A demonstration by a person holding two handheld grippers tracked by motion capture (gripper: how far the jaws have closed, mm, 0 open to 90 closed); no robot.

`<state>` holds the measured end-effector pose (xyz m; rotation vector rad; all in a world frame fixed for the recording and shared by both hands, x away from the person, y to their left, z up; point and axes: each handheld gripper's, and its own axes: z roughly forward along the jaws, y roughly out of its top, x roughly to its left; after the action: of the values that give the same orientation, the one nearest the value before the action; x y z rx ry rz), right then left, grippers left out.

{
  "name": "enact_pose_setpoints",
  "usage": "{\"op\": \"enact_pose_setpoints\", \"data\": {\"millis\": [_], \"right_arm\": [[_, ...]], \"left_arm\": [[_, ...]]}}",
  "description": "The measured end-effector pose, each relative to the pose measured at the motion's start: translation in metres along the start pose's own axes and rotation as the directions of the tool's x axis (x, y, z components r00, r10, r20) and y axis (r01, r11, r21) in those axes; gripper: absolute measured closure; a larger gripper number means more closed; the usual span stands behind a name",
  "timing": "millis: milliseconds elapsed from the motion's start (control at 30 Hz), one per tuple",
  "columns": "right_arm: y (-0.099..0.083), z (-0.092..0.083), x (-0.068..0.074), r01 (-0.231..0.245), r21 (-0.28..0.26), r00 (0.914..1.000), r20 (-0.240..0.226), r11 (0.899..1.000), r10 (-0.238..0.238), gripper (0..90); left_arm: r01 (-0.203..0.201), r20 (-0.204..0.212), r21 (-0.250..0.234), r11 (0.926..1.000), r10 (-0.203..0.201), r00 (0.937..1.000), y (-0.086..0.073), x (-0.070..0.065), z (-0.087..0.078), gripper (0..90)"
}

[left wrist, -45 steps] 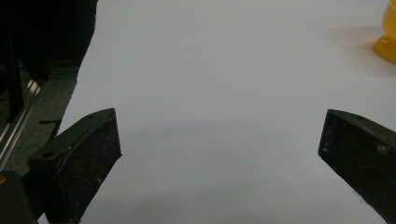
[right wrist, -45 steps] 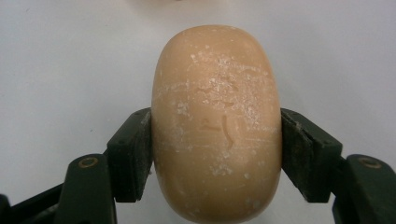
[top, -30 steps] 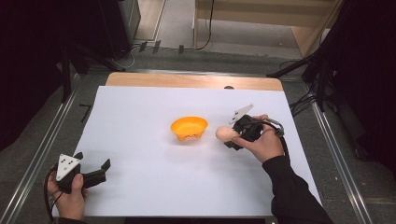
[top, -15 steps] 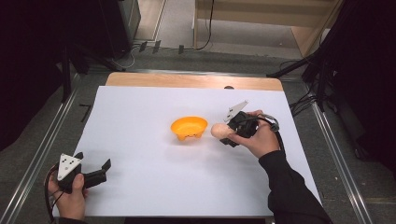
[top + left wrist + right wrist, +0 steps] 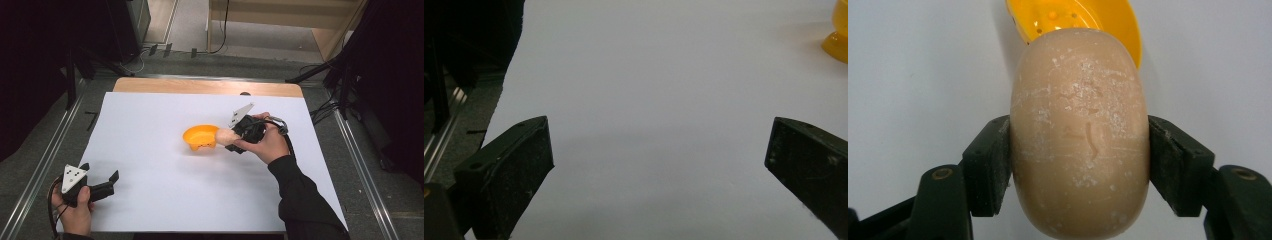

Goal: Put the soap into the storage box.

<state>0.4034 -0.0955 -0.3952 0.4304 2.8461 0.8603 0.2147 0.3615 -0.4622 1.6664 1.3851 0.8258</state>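
An orange soap dish (image 5: 201,137) with small holes in its floor sits near the middle of the white sheet. My right gripper (image 5: 231,138) is shut on a beige oval bar of soap (image 5: 225,135), held just off the dish's right rim. In the right gripper view the soap (image 5: 1080,135) is squeezed between both pads, with the dish (image 5: 1073,20) right behind it. At the front left corner of the sheet my left gripper (image 5: 102,176) rests in a hand, open. In its own view the left gripper (image 5: 659,150) has bare sheet between its jaws, and the dish (image 5: 837,30) shows at far right.
The white sheet (image 5: 150,165) covers a wooden table whose back edge (image 5: 200,86) shows. Metal rails (image 5: 45,165) run along both sides. Cables and stand legs lie on the floor behind the table.
My right gripper has carried the soap leftward and slightly up, from a gap away to the dish's right rim. The left gripper has stayed put.
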Motion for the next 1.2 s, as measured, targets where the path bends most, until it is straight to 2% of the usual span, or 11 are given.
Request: {"op": "enact_pose_setpoints", "data": {"millis": [567,633,800,867,933,1000,1133,1200], "right_arm": [[0.035,0.007,-0.003,0.078,-0.019,0.997,0.001,0.997,-0.078,33.0],[0.039,0.01,-0.004,0.081,-0.02,0.9967,-0.004,0.997,-0.081,33.0],[0.049,0.017,-0.004,0.123,-0.023,0.9919,-0.028,0.992,-0.124,33.0],[0.052,0.018,-0.003,0.118,-0.017,0.9924,-0.032,0.993,-0.119,33.0],[0.054,0.022,-0.006,0.139,-0.034,0.9894,-0.038,0.99,-0.14,33.0],[0.055,0.024,-0.007,0.14,-0.038,0.9888,-0.046,0.989,-0.142,33.0],[0.058,0.035,-0.01,0.153,-0.009,0.9861,-0.065,0.988,-0.153,32.9],[0.059,0.04,-0.013,0.172,-0.016,0.9823,-0.074,0.985,-0.173,32.9]], "left_arm": [[-0.001,0.002,0.0,1.0,0.001,1.0,0.0,0.0,0.0,0.0],[-0.001,0.001,-0.001,1.0,0.001,1.0,0.0,0.0,0.0,0.0],[-0.001,0.003,-0.002,1.0,0.001,1.0,0.0,0.0,0.0,0.0],[-0.003,0.002,0.0,1.0,0.003,1.0,0.0,0.0,0.0,0.0],[-0.005,0.001,0.0,1.0,0.005,1.0,0.0,0.0,0.0,0.0],[-0.003,0.002,-0.002,1.0,0.003,1.0,0.0,0.0,0.0,0.0],[-0.001,0.004,-0.004,1.0,0.001,1.0,0.0,0.0,-0.001,0.0],[-0.001,0.004,-0.004,1.0,0.001,1.0,0.0,0.0,0.0,0.0]]}}
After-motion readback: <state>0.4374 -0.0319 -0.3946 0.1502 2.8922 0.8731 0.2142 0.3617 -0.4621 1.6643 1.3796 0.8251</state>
